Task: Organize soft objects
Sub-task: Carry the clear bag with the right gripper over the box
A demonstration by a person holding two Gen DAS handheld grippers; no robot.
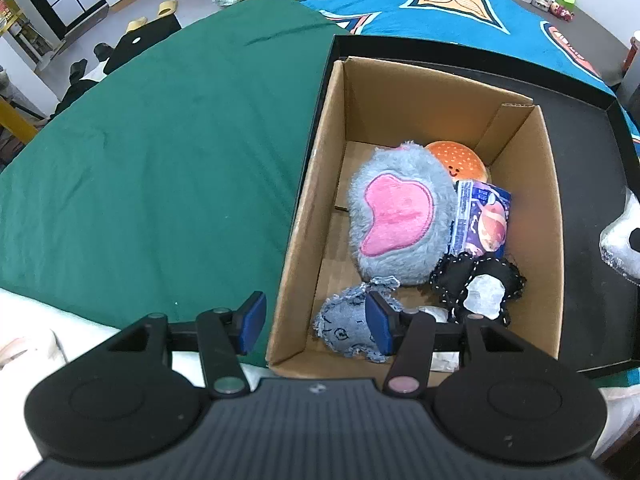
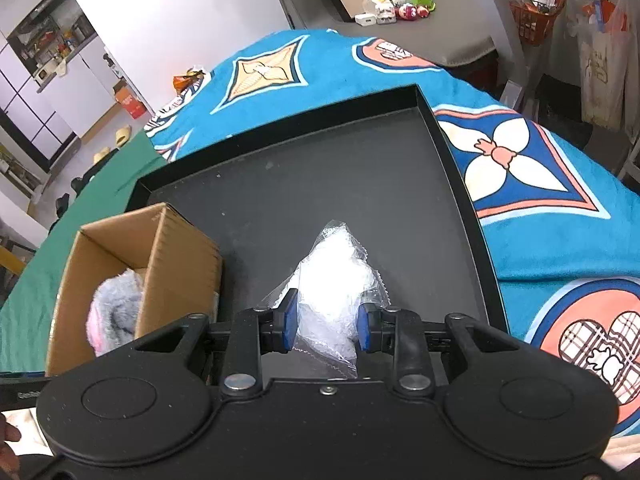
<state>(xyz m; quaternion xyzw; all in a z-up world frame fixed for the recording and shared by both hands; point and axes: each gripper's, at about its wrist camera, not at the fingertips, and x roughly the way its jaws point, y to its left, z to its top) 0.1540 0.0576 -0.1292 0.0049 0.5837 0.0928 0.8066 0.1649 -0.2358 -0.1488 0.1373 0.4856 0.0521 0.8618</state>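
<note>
A cardboard box (image 1: 312, 184) stands in a black tray (image 1: 580, 128). In it lie a grey plush with a pink patch (image 1: 400, 212), an orange bun toy (image 1: 460, 160), a purple packet (image 1: 484, 220), a black stitched piece (image 1: 480, 280) and a small denim toy (image 1: 344, 328). My left gripper (image 1: 316, 322) is open over the box's near left wall, one finger outside and one inside by the denim toy. My right gripper (image 2: 328, 322) is closed on a white soft item in a clear plastic bag (image 2: 336, 284) above the tray floor (image 2: 340, 176). The box (image 2: 176, 248) stands to its left.
The tray rests on a bed with a green cloth (image 1: 160, 160) and a blue patterned blanket (image 2: 540, 208). A white and black wrapped item (image 1: 624, 240) shows at the right edge of the left wrist view. A grey side table with small items (image 2: 404, 12) stands behind the bed.
</note>
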